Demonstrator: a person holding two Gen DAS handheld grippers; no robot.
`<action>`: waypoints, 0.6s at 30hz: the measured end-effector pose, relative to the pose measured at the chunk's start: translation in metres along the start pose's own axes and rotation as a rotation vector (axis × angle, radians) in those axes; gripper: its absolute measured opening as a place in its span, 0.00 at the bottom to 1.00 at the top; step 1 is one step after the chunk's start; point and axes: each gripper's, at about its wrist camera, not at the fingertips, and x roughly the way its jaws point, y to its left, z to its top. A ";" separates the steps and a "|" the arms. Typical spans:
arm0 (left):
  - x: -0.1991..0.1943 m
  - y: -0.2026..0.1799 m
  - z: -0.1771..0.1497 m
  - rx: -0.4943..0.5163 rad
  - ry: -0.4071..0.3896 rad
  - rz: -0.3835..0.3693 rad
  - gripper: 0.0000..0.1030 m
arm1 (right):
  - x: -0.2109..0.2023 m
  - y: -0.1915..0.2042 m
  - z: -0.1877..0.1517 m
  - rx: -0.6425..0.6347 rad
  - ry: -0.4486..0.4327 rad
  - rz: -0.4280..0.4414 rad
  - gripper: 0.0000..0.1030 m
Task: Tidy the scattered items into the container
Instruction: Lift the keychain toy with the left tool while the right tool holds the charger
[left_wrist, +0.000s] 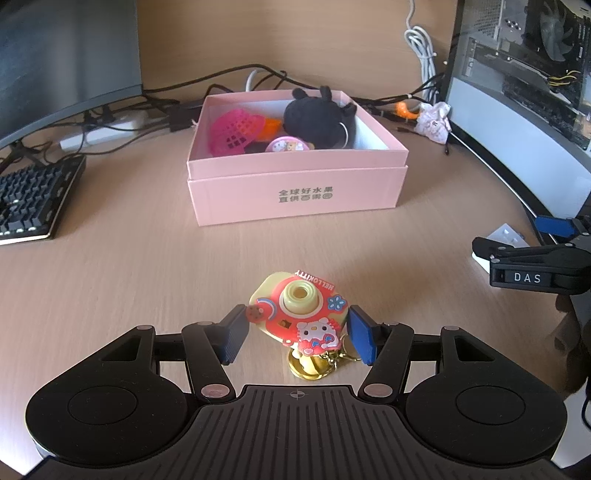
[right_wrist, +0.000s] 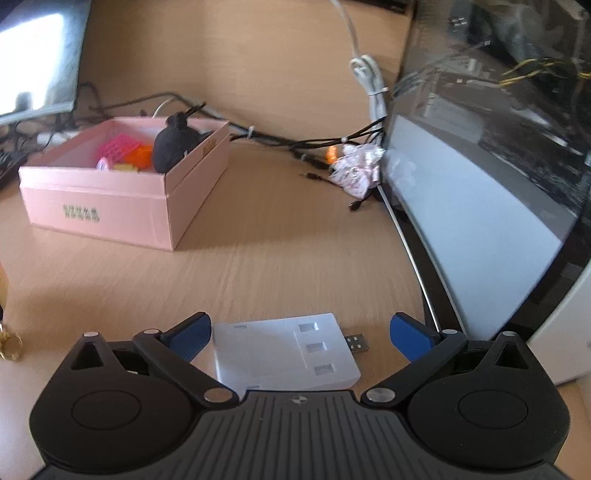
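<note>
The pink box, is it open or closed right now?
Open. The pink box has no lid on top, and a black plush toy and a pink mesh item show inside it.

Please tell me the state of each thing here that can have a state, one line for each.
Pink box: open, no lid, partly filled with toys.
Hello Kitty toy camera: on the desk, between the left tongs, outside the box.
Left tongs: open.
White USB hub: flat on the desk, unplugged.
Right tongs: open, around the hub.
</note>
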 end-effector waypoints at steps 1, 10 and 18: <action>0.001 0.001 0.000 -0.003 0.002 -0.001 0.62 | 0.003 -0.003 0.000 -0.011 0.010 0.025 1.00; 0.003 0.001 -0.001 -0.007 0.016 -0.004 0.62 | 0.015 -0.016 0.001 -0.051 0.042 0.150 1.00; 0.007 0.000 0.000 -0.018 0.024 -0.001 0.62 | 0.018 -0.021 -0.004 0.004 0.066 0.219 1.00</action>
